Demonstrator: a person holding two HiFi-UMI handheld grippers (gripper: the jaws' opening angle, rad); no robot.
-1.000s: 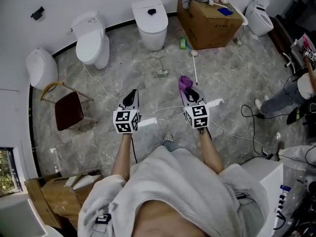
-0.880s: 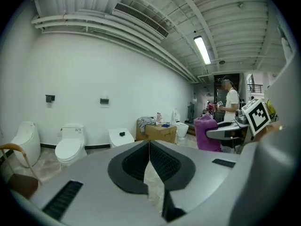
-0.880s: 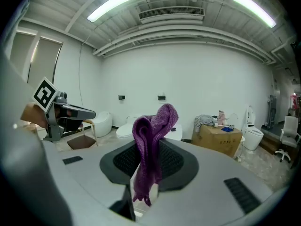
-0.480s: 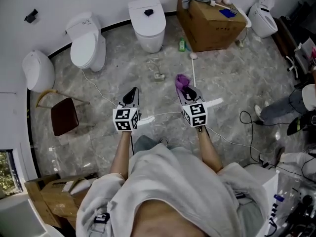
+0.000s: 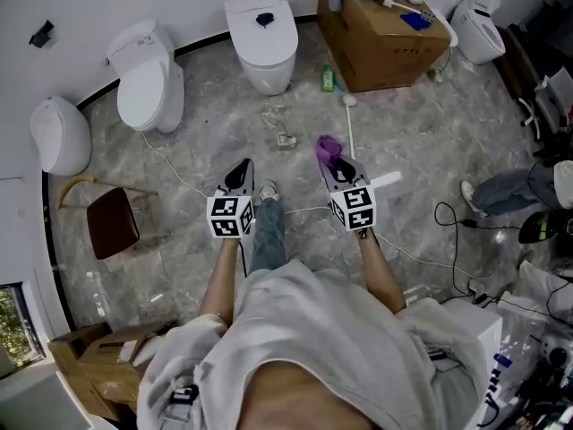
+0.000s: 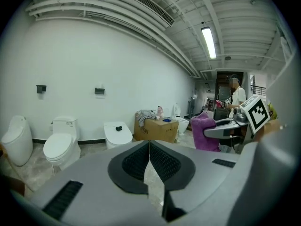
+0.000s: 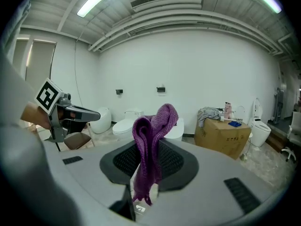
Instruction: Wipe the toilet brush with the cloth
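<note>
A purple cloth [image 5: 328, 148] sticks up from my right gripper [image 5: 338, 164], which is shut on it; in the right gripper view the cloth [image 7: 153, 142] hangs folded between the jaws. My left gripper [image 5: 240, 175] is shut with nothing in it, level with the right one and apart from it. The toilet brush [image 5: 352, 124], white with a long handle, lies on the marble floor just beyond the right gripper, its head near the cardboard box. Neither gripper touches the brush.
A cardboard box [image 5: 380, 38] with clothes on top stands at the back right. Three white toilets [image 5: 264, 36] line the back wall, another [image 5: 474, 27] at far right. A green bottle [image 5: 328, 79], a dark chair [image 5: 112, 222], white cables and a person's legs [image 5: 506, 189] are around.
The person has stepped forward: a leg and shoe now show between the grippers, and the floor and toilets have slid in the view. Both grippers keep their pose.
</note>
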